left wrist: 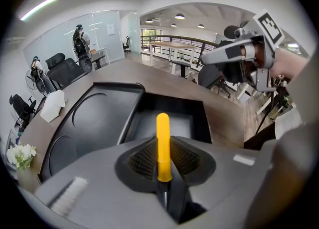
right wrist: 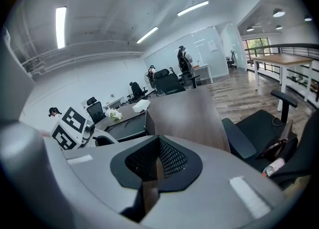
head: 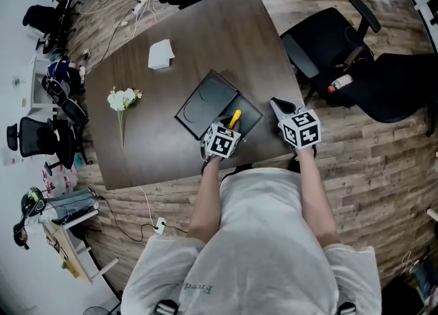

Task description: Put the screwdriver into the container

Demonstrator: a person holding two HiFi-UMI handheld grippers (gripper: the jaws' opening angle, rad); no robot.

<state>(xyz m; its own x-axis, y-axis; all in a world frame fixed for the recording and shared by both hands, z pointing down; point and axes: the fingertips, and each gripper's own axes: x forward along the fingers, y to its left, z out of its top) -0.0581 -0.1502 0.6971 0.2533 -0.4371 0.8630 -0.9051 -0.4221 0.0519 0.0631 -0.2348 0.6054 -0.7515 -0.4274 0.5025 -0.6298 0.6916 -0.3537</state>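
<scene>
A black container (head: 252,119) stands open near the table's front edge, its lid (head: 205,100) folded flat to the left. My left gripper (head: 228,129) is shut on the screwdriver (head: 235,118), whose yellow handle points forward over the container's near edge. In the left gripper view the yellow handle (left wrist: 163,143) stands up between the pads, with the container's open compartment (left wrist: 197,123) just beyond it. My right gripper (head: 277,105) hovers to the right of the container over the table's corner, its jaws together on nothing (right wrist: 157,162).
A white paper pack (head: 161,54) and a bunch of white flowers (head: 123,98) lie farther back on the dark table (head: 226,40). Black office chairs (head: 327,41) stand right of the table, one with a bottle (head: 341,82) on it.
</scene>
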